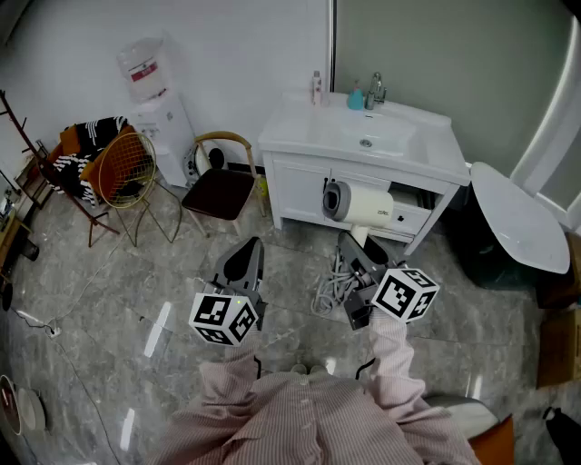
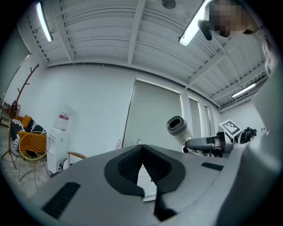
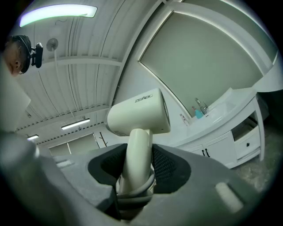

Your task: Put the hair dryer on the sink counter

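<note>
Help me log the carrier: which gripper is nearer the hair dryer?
Right. The right gripper clamps the handle of the hair dryer; the left gripper, shut and empty, sits apart to its left.

Bright, even light fills the room from overhead. One long tube light (image 3: 57,12) glows with a greenish halo in the right gripper view, and two more light strips (image 2: 194,27) burn white in the left gripper view. The polished floor (image 1: 109,300) throws back pale streaks of glare (image 1: 159,329), and the shadows under the furniture are soft and short. All three views are strongly fisheye, with walls and ceiling ribs bowing and the corners black. The hair dryer (image 3: 139,115) is sharp, with gentle shade on its underside, while the near foreground in both gripper views is slightly soft.
</note>
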{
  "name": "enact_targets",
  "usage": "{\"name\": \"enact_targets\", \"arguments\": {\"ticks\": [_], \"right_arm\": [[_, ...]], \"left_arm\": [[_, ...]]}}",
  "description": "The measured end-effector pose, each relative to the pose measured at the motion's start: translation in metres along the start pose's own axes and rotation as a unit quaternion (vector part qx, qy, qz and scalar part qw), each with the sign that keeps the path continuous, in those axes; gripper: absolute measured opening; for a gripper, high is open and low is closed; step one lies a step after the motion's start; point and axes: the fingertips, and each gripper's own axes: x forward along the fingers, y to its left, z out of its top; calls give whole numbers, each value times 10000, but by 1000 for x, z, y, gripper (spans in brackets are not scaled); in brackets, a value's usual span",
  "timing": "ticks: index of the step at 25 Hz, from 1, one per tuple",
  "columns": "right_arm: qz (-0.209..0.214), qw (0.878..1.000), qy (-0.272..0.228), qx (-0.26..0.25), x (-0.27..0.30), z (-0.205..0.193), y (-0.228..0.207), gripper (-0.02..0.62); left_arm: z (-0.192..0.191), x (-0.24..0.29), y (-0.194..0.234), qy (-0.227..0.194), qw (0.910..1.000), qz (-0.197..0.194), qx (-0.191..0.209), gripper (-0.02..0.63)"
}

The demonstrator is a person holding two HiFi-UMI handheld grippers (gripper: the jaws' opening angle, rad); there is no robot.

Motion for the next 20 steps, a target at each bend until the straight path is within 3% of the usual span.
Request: {"name": "enact_targets", "arguments": {"ticks": [20], "right_arm": [[41,9999,59,100,-14,11,-34,172]], "left_arm": [[-20,18,-28,195,9997,140,29,-2]]}}
